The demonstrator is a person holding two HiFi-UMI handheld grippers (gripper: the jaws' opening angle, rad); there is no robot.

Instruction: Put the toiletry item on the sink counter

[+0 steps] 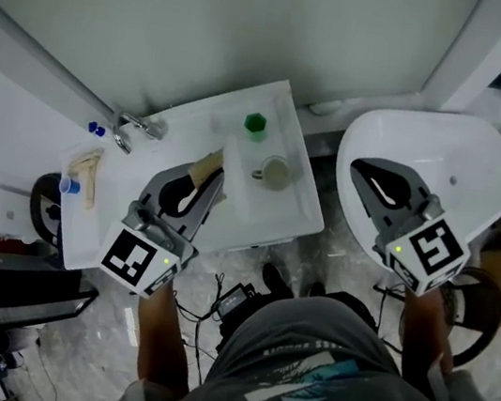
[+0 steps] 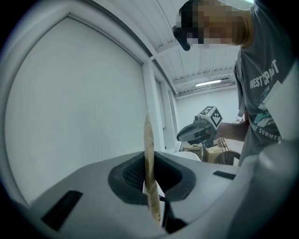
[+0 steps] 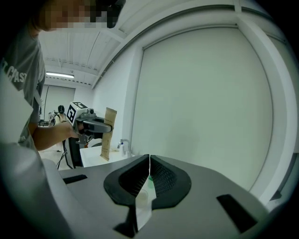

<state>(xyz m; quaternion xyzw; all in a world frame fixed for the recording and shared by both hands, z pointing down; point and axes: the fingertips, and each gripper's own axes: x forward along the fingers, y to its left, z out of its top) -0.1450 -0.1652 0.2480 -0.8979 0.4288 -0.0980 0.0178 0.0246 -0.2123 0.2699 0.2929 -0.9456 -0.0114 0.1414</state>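
Note:
The toiletry item is a flat tan paper packet, and my left gripper is shut on it above the white sink counter, just left of the basin. In the left gripper view the packet stands edge-on between the closed jaws of my left gripper. My right gripper hangs off to the right over a white rounded bowl, shut with nothing in it. In the right gripper view the right gripper shows only a thin slit between its jaws, with the left gripper and the packet at the left.
The rectangular sink basin holds a green cup and a beige cup. A chrome tap stands at the counter's back. A second tan packet, a blue cup and blue caps lie on the counter's left end.

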